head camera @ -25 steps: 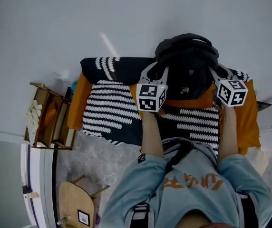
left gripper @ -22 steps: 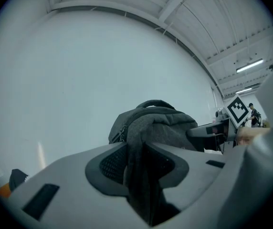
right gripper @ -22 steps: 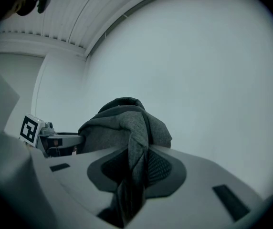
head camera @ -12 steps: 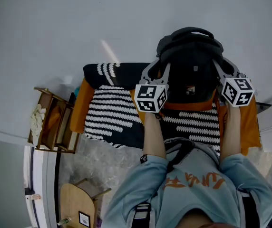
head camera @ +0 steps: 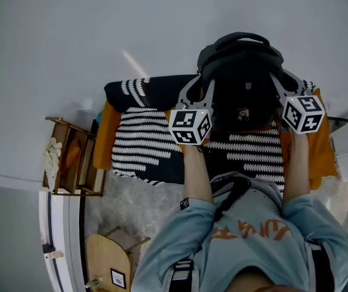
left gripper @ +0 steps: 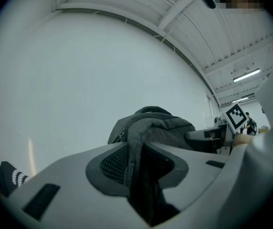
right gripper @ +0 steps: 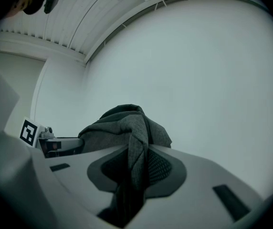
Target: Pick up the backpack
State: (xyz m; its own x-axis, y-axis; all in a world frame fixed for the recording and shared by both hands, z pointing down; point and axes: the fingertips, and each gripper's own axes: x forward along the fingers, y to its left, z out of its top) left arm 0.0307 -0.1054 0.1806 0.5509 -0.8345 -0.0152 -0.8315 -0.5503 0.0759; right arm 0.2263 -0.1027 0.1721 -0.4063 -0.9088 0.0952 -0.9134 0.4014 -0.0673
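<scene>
Grey fabric of the backpack [head camera: 242,81] fills the upper middle of the head view, between my two forearms. My left hand-held gripper [head camera: 199,96] is at its left side and my right hand-held gripper [head camera: 286,85] is at its right side, each with its marker cube nearest me.

In the left gripper view the jaws stand only a little apart, and they are clamped on a thick fold of the backpack [left gripper: 151,128] that runs down between the pads [left gripper: 112,163]. The rest of the bag bulges just beyond them, against a pale wall [left gripper: 79,80]. The other gripper's cube [left gripper: 235,114] shows at the right of that frame.

The right gripper view shows the same hold. Its jaws are also nearly together and pinch another fold of the backpack [right gripper: 127,128], which hangs down past the meshed pads [right gripper: 161,168] into the gap.

So both grippers have hold of the backpack, one on each side.

Below it in the head view lies a black cloth [head camera: 140,145] with white stripes and orange edges, spread across the middle of the frame. The bag's lower part overlaps the cloth's upper edge, and I cannot tell whether it touches. A wooden rack [head camera: 73,163] stands at the left of the cloth on the grey floor [head camera: 70,41].
</scene>
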